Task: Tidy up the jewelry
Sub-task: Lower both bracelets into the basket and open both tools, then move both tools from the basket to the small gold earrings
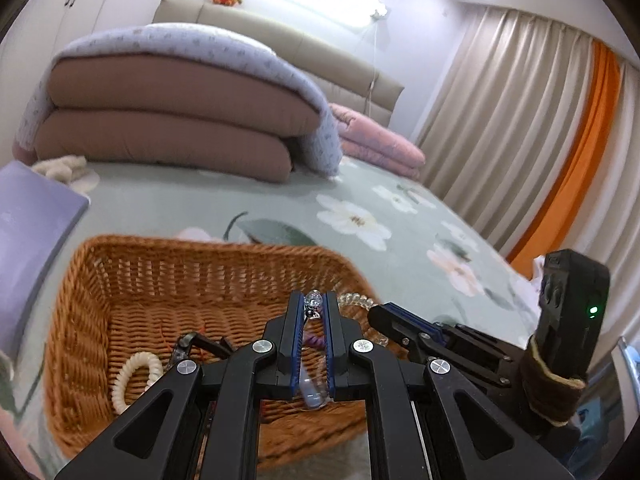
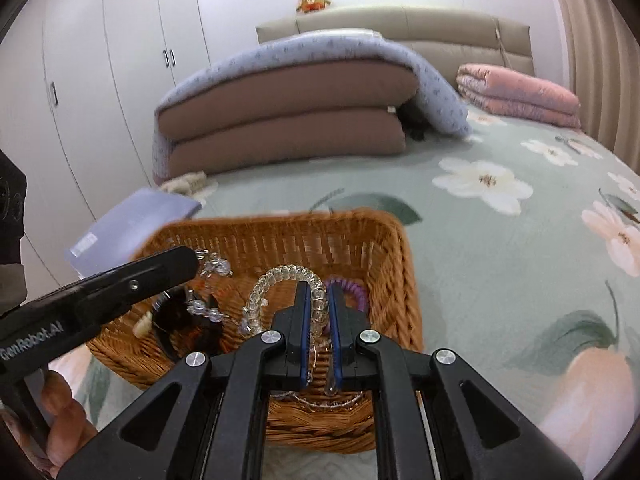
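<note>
Wicker forms the brown basket [image 2: 392, 264] that is set on a green bedspread [image 2: 500, 264] printed with white flowers, and both grippers are held over it. The left gripper [image 1: 313, 300] is drawn narrow, and a strand of clear crystal beads [image 1: 313, 300] is pinched between its blue-lined fingers [image 1: 297, 320]; from the right wrist view the same strand is seen hanging from its tip down toward the basket floor. The right gripper [image 2: 319, 304] is likewise drawn narrow, and a clear spiral hair tie [image 2: 276, 280] is clamped between its fingers [image 2: 304, 312], the loop arching up and to the left above the basket. Just behind the right finger a purple spiral tie [image 2: 352, 288] is seen inside the basket near its right wall. On the basket floor a cream spiral tie [image 1: 132, 376] and a dark brown hair clip [image 2: 188, 320] are found on the left side. Beside the basket, on its far left, a lilac box [image 2: 136, 220] is lying on the bedspread. Further back, a folded brown quilt [image 2: 288, 120] with a blue patterned cover is stacked, and a folded pink quilt [image 2: 520, 96] is laid by the beige headboard [image 2: 400, 24].
</note>
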`<state>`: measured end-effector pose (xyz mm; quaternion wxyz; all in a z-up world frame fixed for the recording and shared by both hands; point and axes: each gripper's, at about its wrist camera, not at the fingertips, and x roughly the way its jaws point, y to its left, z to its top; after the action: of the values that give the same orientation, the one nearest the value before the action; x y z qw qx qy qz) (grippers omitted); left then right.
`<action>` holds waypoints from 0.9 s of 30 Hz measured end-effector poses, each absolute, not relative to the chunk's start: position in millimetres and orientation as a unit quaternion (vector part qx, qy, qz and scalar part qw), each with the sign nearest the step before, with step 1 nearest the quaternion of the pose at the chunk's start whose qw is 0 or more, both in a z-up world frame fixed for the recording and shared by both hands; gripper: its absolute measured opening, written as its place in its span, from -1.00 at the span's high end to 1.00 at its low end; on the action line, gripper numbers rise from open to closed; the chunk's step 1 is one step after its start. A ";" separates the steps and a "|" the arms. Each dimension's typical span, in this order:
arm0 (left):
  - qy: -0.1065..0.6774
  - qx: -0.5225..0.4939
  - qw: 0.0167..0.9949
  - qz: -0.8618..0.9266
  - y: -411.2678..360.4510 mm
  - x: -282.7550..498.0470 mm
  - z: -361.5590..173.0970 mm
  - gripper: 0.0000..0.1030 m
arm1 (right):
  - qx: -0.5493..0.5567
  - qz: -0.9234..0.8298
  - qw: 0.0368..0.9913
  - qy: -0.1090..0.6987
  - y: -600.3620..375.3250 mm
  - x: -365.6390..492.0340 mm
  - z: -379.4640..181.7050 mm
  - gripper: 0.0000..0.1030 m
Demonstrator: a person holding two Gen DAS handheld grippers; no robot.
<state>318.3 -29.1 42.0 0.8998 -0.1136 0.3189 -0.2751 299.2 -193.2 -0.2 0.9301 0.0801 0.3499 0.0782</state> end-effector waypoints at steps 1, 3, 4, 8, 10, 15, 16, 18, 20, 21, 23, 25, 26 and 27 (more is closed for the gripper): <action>0.324 -0.112 0.899 -0.273 -30.3 320.5 37.6 0.83 | 0.081 0.081 0.928 0.355 -192.6 300.2 -3.0 0.79; 0.336 -0.109 0.896 -0.267 -31.8 325.3 27.2 0.83 | 0.077 0.080 0.926 0.362 -191.1 301.4 -6.6 0.79; 0.339 -0.108 0.896 -0.265 -32.4 325.9 25.1 0.83 | 0.078 0.082 0.925 0.364 -191.4 301.4 -7.4 0.78; 0.343 -0.103 0.897 -0.258 -36.1 326.4 22.3 0.82 | 0.094 0.092 0.921 0.367 -195.0 301.3 -9.5 0.74; 0.344 -0.105 0.897 -0.256 -36.4 326.6 21.8 0.82 | 0.098 0.093 0.921 0.365 -196.5 299.5 -8.8 0.64; 0.345 -0.121 0.893 -0.264 -29.7 325.1 21.9 0.35 | 0.105 0.094 0.928 0.344 -200.6 291.1 -0.7 0.54; 0.340 -0.118 0.895 -0.263 -29.5 323.1 24.1 0.35 | 0.105 0.094 0.930 0.339 -201.6 288.9 1.6 0.54; 0.330 -0.120 0.897 -0.270 -28.3 319.0 29.2 0.35 | 0.107 0.093 0.934 0.329 -203.1 285.5 5.5 0.54; 0.321 -0.119 0.899 -0.272 -26.8 314.7 33.7 0.35 | 0.111 0.091 0.936 0.320 -205.3 282.0 9.1 0.54; 0.315 -0.117 0.902 -0.271 -26.6 312.0 36.2 0.35 | 0.114 0.090 0.938 0.314 -207.2 279.2 11.3 0.54; 0.309 -0.116 0.904 -0.270 -24.7 308.6 39.6 0.35 | 0.121 0.091 0.941 0.303 -211.0 273.8 15.3 0.54; 0.305 -0.120 0.905 -0.271 -21.7 304.6 43.4 0.35 | 0.126 0.086 0.944 0.293 -214.9 265.8 18.6 0.54; 0.304 -0.122 0.905 -0.271 -20.1 301.8 45.0 0.35 | 0.128 0.080 0.946 0.287 -216.7 259.8 20.2 0.54; 0.302 -0.125 0.905 -0.271 -18.3 298.3 46.5 0.35 | 0.129 0.075 0.947 0.284 -217.7 255.8 21.4 0.54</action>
<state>298.3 -18.3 46.5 0.9052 -0.1246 0.3024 -0.2713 255.8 -217.7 21.4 0.9473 0.1287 0.2836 0.0752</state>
